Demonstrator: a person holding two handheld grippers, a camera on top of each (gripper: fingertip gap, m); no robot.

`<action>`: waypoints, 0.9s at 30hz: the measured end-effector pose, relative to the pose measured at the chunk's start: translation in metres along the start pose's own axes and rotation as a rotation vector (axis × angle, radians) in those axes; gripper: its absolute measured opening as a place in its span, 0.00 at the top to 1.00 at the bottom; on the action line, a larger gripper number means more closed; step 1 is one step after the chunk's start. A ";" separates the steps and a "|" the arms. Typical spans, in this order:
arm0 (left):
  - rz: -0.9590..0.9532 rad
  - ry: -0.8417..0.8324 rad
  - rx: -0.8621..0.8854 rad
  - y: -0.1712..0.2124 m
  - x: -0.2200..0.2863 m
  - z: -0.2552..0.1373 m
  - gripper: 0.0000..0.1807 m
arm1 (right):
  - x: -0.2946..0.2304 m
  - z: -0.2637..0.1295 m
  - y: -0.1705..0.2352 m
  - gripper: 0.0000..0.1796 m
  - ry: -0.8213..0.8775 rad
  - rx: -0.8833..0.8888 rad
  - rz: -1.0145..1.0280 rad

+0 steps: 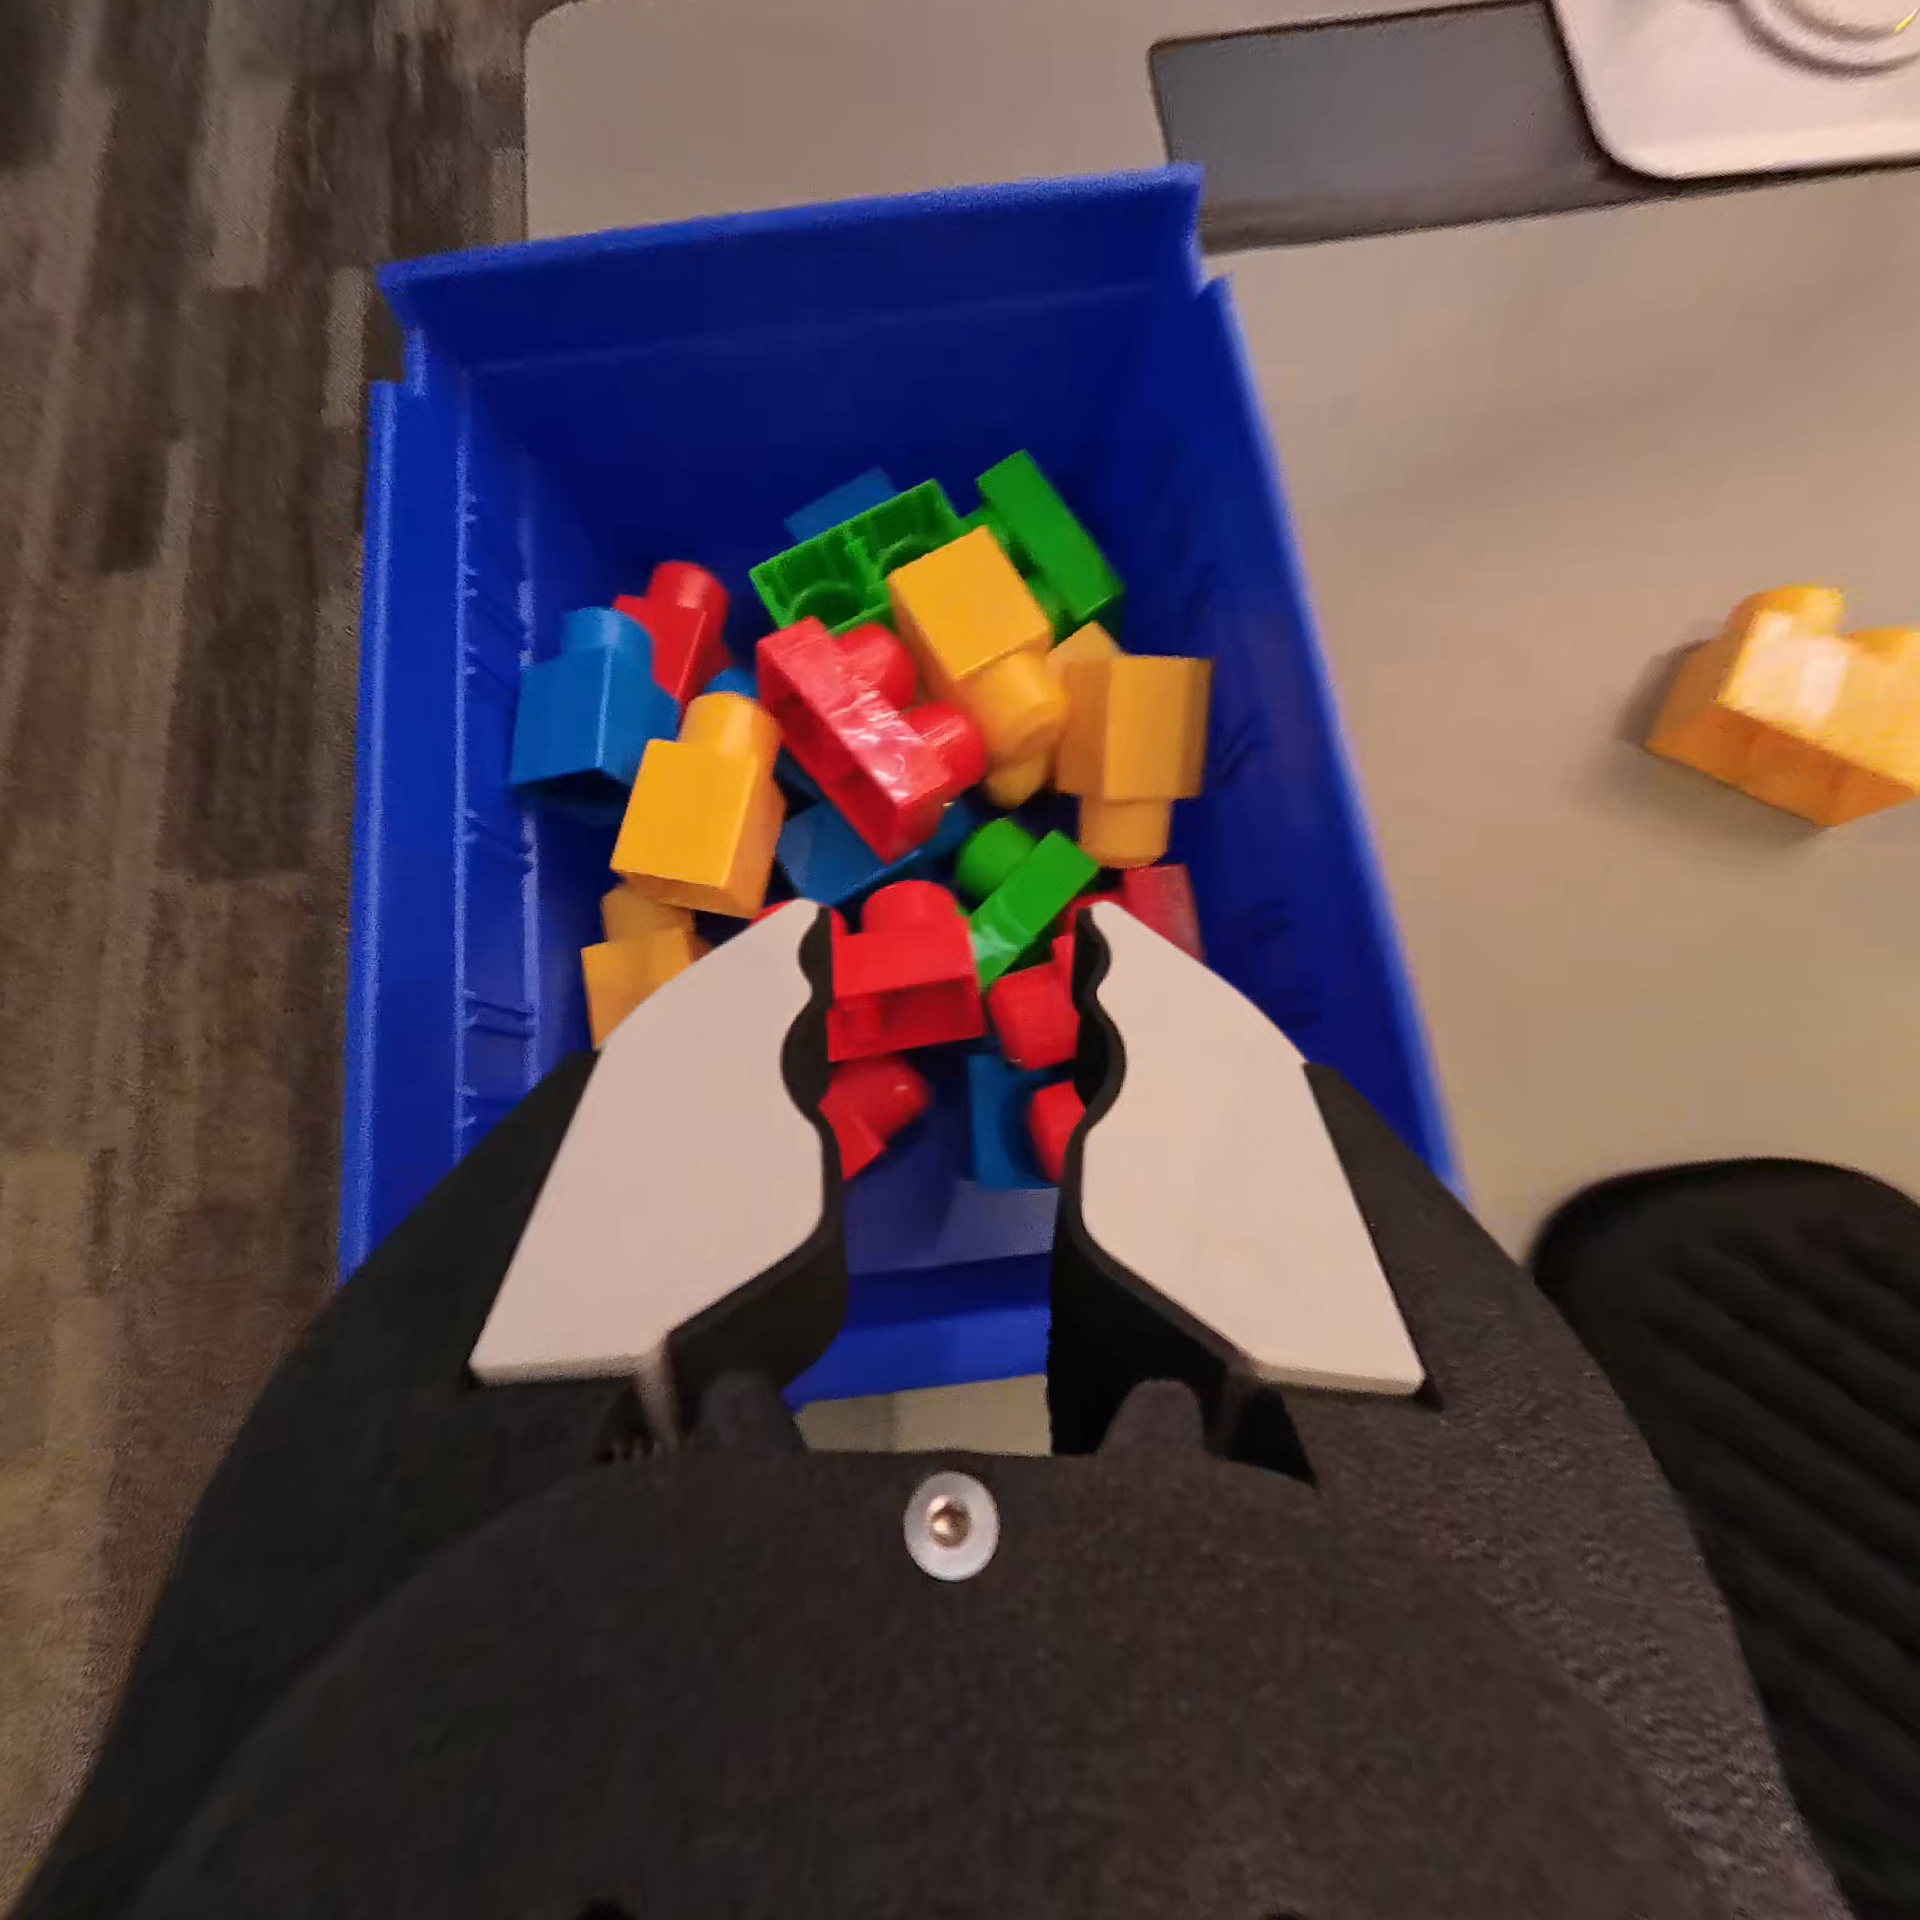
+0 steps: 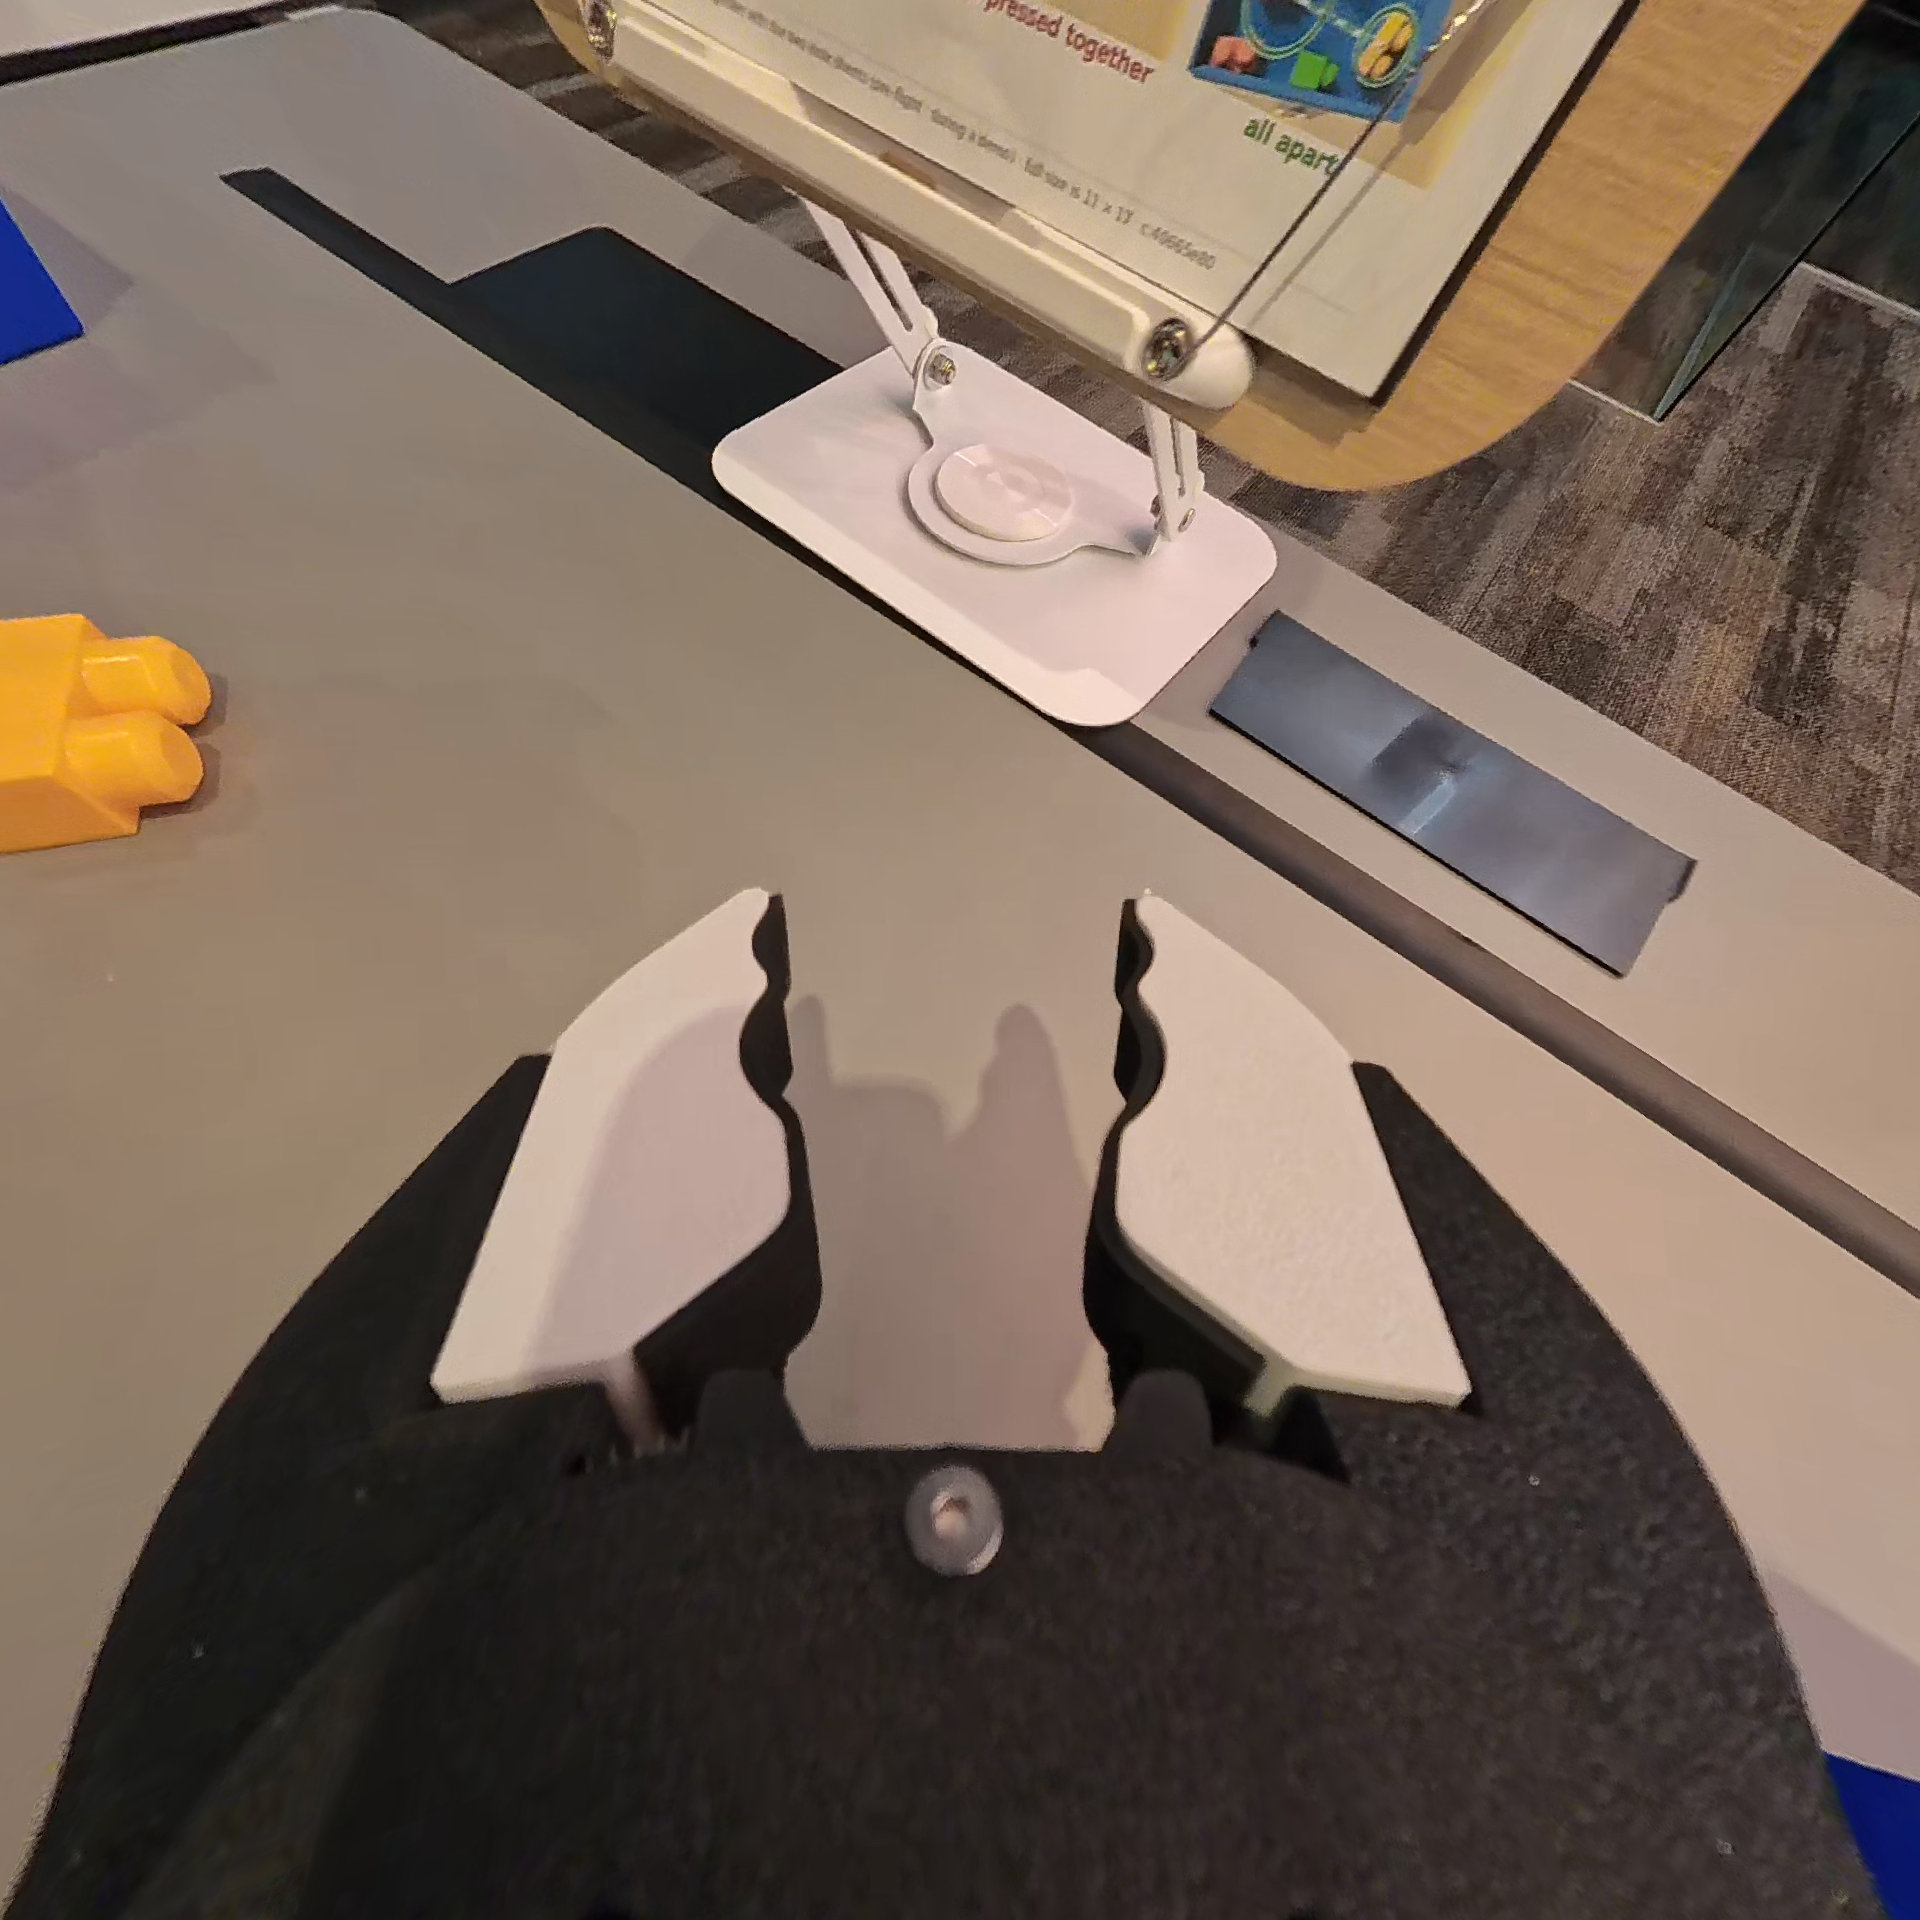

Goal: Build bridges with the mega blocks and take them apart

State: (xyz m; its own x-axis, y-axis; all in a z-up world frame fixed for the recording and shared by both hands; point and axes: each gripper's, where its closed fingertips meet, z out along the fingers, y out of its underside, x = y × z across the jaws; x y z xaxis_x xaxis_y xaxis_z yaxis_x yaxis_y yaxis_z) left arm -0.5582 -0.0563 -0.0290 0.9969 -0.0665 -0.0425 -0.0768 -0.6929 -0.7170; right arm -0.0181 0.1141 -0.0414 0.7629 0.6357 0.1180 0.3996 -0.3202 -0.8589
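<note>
A blue bin [image 1: 644, 343] on the grey table holds several loose mega blocks in red, yellow, green and blue. My left gripper [image 1: 948, 920] hangs open over the near end of the bin, with a small red block [image 1: 906, 971] showing between its fingers; I cannot tell if it touches them. A yellow two-stud block [image 1: 1792, 707] lies on its side on the table right of the bin; it also shows at the left edge of the right wrist view [image 2: 88, 727]. My right gripper [image 2: 951, 904] is open and empty above bare table.
A white stand base [image 2: 997, 540] carrying a wooden board with a printed sheet [image 2: 1195, 156] sits at the table's far edge beside a dark slot [image 2: 1444, 790]. A black mesh chair [image 1: 1766, 1403] is at the near right. Carpet floor lies left of the table.
</note>
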 end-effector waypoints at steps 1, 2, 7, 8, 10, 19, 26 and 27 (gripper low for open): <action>0.040 -0.031 0.002 0.006 -0.007 0.004 0.74 | -0.002 0.001 0.001 0.67 -0.004 -0.006 -0.006; 0.087 -0.075 -0.014 0.013 -0.015 0.008 0.73 | -0.003 0.002 0.002 0.67 -0.007 -0.012 -0.013; 0.591 -0.184 -0.086 0.027 -0.027 0.016 0.71 | -0.006 0.007 0.009 0.67 -0.018 -0.032 -0.016; 0.708 -0.186 -0.114 0.032 -0.025 0.017 0.72 | -0.006 0.008 0.009 0.67 -0.020 -0.034 -0.016; 0.853 -0.182 -0.152 0.038 -0.020 0.023 0.72 | -0.006 0.009 0.010 0.67 -0.021 -0.041 -0.019; 0.982 -0.219 -0.170 0.039 -0.021 0.051 0.92 | -0.006 0.013 0.016 0.67 -0.019 -0.066 -0.029; 0.819 -0.273 0.024 0.010 -0.027 0.025 0.97 | -0.010 0.012 0.012 0.67 -0.029 -0.058 -0.038; 0.782 -0.281 0.066 0.001 -0.028 0.013 0.97 | -0.012 0.012 0.009 0.67 -0.036 -0.050 -0.038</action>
State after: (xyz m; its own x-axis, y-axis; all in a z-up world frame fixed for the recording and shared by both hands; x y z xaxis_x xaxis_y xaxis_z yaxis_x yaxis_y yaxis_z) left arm -0.5864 -0.0456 -0.0380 0.6246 -0.3235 -0.7108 -0.7564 -0.4772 -0.4474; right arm -0.0297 0.1116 -0.0568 0.7287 0.6722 0.1313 0.4535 -0.3300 -0.8279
